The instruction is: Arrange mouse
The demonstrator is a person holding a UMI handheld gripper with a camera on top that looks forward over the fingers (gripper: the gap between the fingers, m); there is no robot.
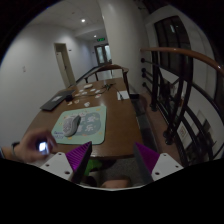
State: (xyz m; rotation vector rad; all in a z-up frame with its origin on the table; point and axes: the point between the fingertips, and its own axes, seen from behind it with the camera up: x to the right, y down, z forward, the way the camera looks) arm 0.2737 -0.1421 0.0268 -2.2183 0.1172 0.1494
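My gripper (pixel 113 158) is above the near end of a long wooden table (pixel 125 125). Its purple fingers (pixel 78 157) stand partly closed, with a grey rounded thing (pixel 116 170), apparently the mouse, held between them off the table. Its left side is dark and hard to make out. A pale blob shows under it. A light green and white mouse pad (pixel 80 124) lies on the table just beyond the fingers, a little to the left.
A person's hand (pixel 32 147) rests at the table's left edge by a small glowing thing (pixel 42 148). Papers (pixel 122 96) and a dark flat thing (pixel 55 101) lie at the far end. Wooden chairs (pixel 185 90) stand along the right side.
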